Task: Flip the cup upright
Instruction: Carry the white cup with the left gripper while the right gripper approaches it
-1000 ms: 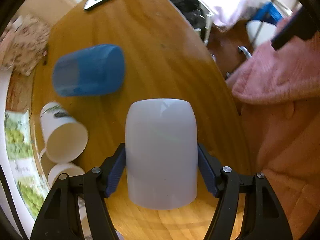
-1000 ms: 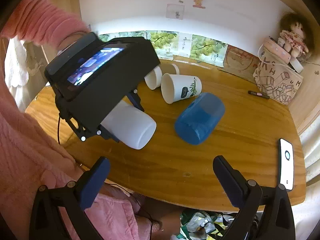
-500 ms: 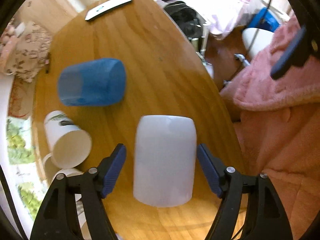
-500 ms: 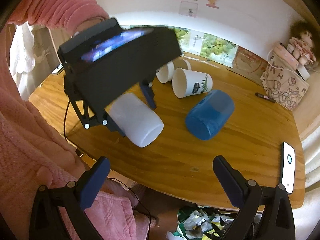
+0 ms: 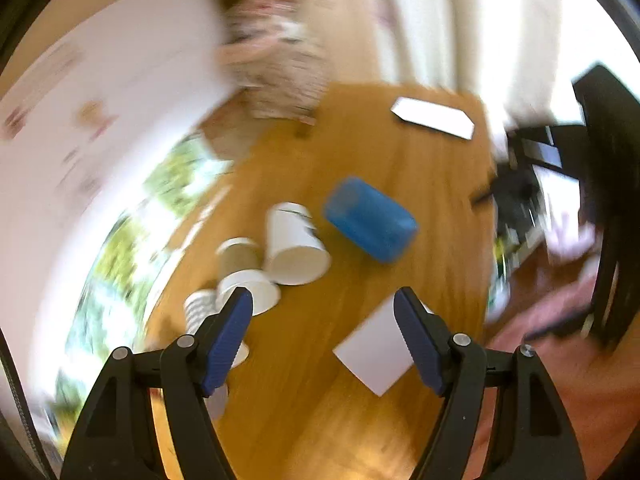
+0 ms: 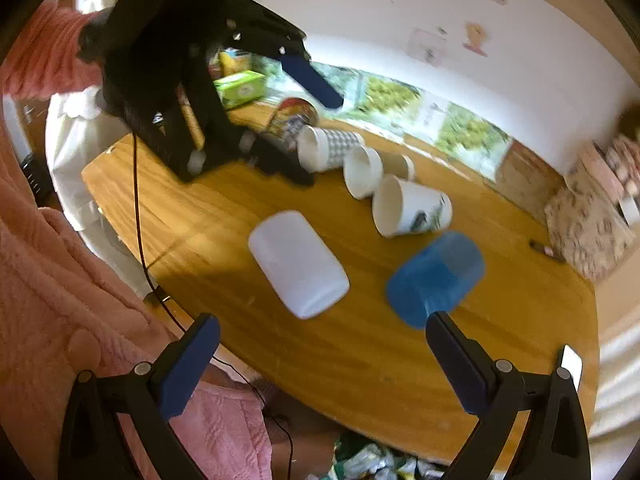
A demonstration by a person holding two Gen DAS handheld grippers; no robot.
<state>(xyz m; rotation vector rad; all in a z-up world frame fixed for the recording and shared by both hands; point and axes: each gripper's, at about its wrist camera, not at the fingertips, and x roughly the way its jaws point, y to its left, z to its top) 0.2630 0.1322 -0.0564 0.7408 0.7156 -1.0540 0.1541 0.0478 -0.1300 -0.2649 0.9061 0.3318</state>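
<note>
A white plastic cup (image 6: 298, 262) lies on its side on the wooden table (image 6: 380, 356); it also shows in the left wrist view (image 5: 376, 354), low and right between the fingers. A blue cup (image 6: 436, 276) (image 5: 370, 220) lies on its side beside it. My left gripper (image 5: 322, 344) is open and empty, raised above the table; it shows in the right wrist view (image 6: 304, 128) at the upper left. My right gripper (image 6: 320, 364) is open and empty, near the table's front edge.
Several paper cups (image 6: 410, 206) (image 5: 296, 244) lie on their sides toward the wall. A phone (image 5: 432, 117) lies at the far end. A patterned bag (image 6: 588, 224) and a green box (image 6: 239, 88) stand at the back. A pink sleeve (image 6: 60, 280) is at the left.
My left gripper has let go of the white cup, lifted away and swung round fast; its view is blurred. The white cup lies on its side. My right gripper moved closer.
</note>
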